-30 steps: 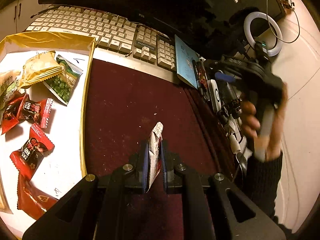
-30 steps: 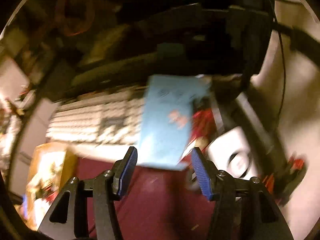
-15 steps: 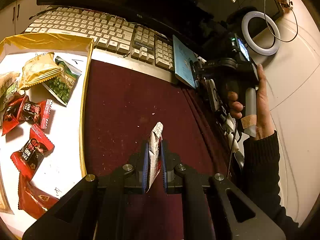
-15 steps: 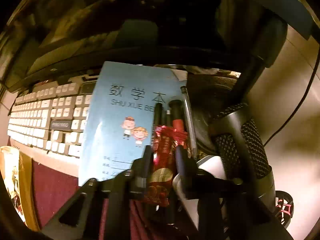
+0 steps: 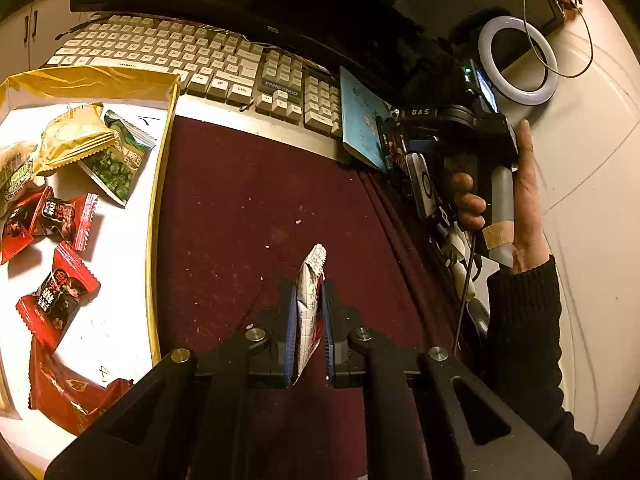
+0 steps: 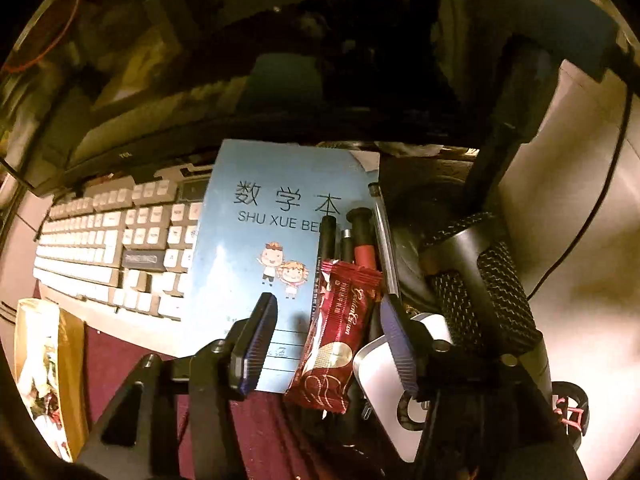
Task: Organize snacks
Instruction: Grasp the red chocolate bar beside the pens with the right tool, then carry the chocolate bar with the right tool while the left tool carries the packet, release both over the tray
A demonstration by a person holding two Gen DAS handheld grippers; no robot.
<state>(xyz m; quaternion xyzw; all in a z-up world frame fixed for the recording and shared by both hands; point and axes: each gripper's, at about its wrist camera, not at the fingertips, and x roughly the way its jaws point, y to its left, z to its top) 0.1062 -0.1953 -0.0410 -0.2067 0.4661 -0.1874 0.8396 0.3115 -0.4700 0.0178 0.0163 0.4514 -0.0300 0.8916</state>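
My left gripper (image 5: 307,304) is shut on a white and red snack packet (image 5: 310,300), held on edge above the dark red mat (image 5: 248,208). My right gripper (image 6: 328,328) is open, its fingers on either side of a dark red snack bar packet (image 6: 340,336) that lies over pens at the edge of a blue notebook (image 6: 272,240). The right gripper also shows in the left wrist view (image 5: 404,144), at the mat's far right. A gold-rimmed white tray (image 5: 160,200) at the left holds several snack packets (image 5: 64,216).
A keyboard (image 5: 200,60) lies behind the mat under a monitor. Pens (image 6: 360,236), a silver device (image 6: 380,380) and a black microphone (image 6: 492,280) crowd the right side. A ring light (image 5: 516,64) stands on the white table at the far right.
My right gripper swung toward the notebook, closed around the dark red bar, then opened again; the bar lies between its fingers. My left gripper has stayed still with its packet.
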